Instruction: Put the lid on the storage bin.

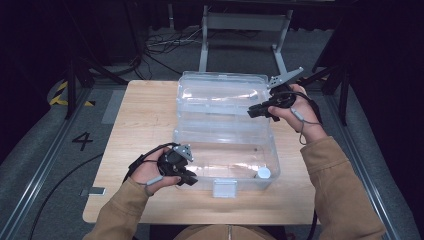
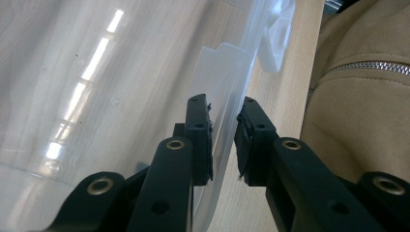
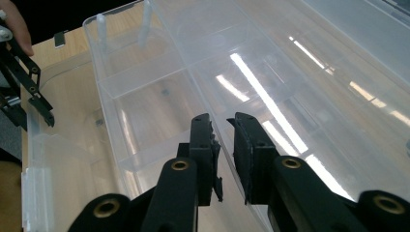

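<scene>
Left tool [image 1: 186, 176] is pinched down on the near-left rim of the box [image 1: 225, 125], wall caught between its pads, while the right tool [image 1: 260, 111] clamps the right edge of the tray [image 1: 220, 95] at the far half. Both narrow, both gripping clear plastic. My read: one hand pins the box steady so the other can lift or seat the tray without the whole thing sliding across the worktop [image 1: 135, 130]. Box sits mid-worktop, long side running away from the person, see-through, wood grain showing through the bottom. Tray is clear too, split into compartments by thin walls. Latch [image 1: 224, 188] hangs at the near front, and a small white cap [image 1: 263, 173] rests inside the near-right corner.
</scene>
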Motion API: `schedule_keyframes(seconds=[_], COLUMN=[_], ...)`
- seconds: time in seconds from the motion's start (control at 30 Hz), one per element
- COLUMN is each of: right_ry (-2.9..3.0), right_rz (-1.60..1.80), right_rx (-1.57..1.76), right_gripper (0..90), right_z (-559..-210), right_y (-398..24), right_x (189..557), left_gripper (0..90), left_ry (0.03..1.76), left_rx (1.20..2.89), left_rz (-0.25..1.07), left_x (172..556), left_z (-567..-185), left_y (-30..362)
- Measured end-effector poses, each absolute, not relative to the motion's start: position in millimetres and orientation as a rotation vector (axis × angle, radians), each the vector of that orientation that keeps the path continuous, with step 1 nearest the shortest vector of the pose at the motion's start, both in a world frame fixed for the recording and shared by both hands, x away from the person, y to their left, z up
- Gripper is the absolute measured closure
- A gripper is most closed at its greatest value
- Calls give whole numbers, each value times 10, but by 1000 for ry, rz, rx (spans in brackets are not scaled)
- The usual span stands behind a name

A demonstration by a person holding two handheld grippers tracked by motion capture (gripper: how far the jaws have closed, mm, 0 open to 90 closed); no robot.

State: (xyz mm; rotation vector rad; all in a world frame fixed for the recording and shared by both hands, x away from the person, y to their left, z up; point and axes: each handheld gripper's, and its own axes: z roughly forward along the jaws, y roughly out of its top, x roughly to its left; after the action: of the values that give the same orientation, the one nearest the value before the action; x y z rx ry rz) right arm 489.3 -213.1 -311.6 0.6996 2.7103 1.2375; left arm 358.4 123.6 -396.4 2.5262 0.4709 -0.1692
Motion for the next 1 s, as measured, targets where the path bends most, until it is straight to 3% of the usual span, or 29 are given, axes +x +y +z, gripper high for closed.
schedule_keyframes(seconds=[1.0], right_ry=[2726], right_rz=[1234], right_rx=[584], right_gripper=[815], right_z=[-3044], right_y=[-2164], right_x=[4532], left_gripper=[763], left_ry=[493], left_rx=[2506], left_rz=[-194], left_x=[3593], left_z=[-3989], left_y=[1252])
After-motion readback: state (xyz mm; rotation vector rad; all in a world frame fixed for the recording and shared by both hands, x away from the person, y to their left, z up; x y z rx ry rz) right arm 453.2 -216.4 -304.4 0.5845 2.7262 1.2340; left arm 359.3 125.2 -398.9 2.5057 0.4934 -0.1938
